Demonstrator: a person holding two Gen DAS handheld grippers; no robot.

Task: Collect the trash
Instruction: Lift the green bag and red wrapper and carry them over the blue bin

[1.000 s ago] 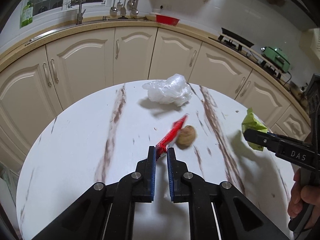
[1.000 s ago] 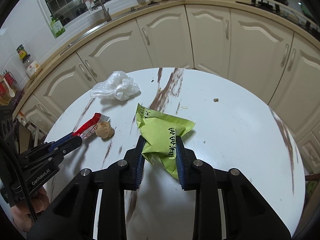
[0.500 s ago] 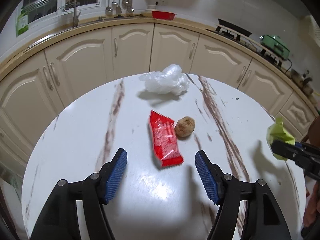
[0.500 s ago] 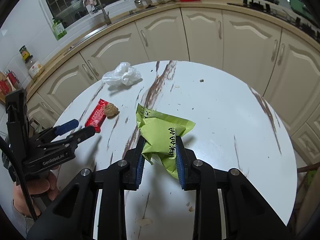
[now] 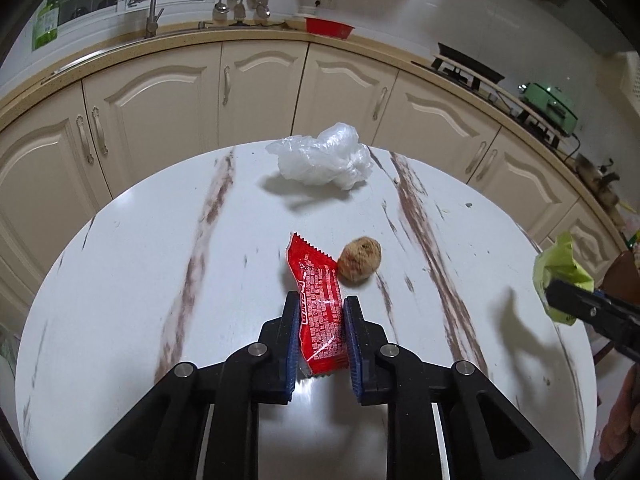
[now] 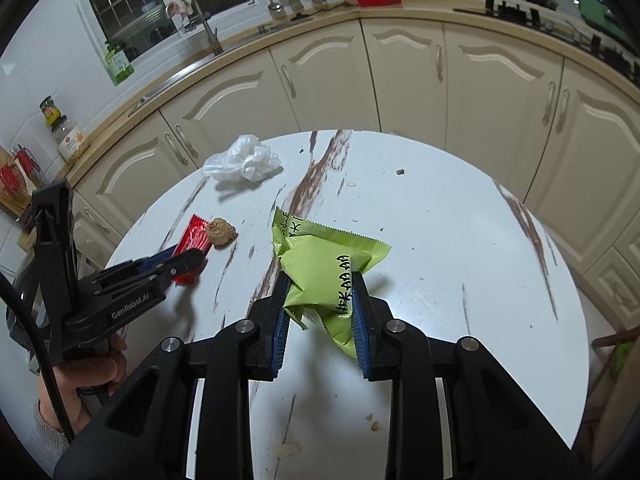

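The round marble-patterned table carries the trash under inspection. The left gripper reaches in from the near edge; its jaws have just been closing, and the red wrapper lies between them, its near half framed by the blue pads. The pads appear to meet the wrapper's two long sides, so I judge it pinched, though the far half shows no lift off the tabletop. Touching the wrapper's far right side, near the table's middle, sits a brown crumpled lump.

The right gripper is clamped on the green wrapper, which hangs crumpled between its pads above the near part of the table; in the left wrist view it shows at the table's right edge. A hand grips the left tool's handle.

Toward the far edge lies a crumpled clear plastic bag, untouched. Small crumbs are scattered toward the far right, and pale scraps lie at the near edge.

Progress, as judged: one item secured, a second being taken, and the lump, bag and crumbs are left. No bin or other receptacle is visible in either view, so nothing can be confirmed as disposed of.
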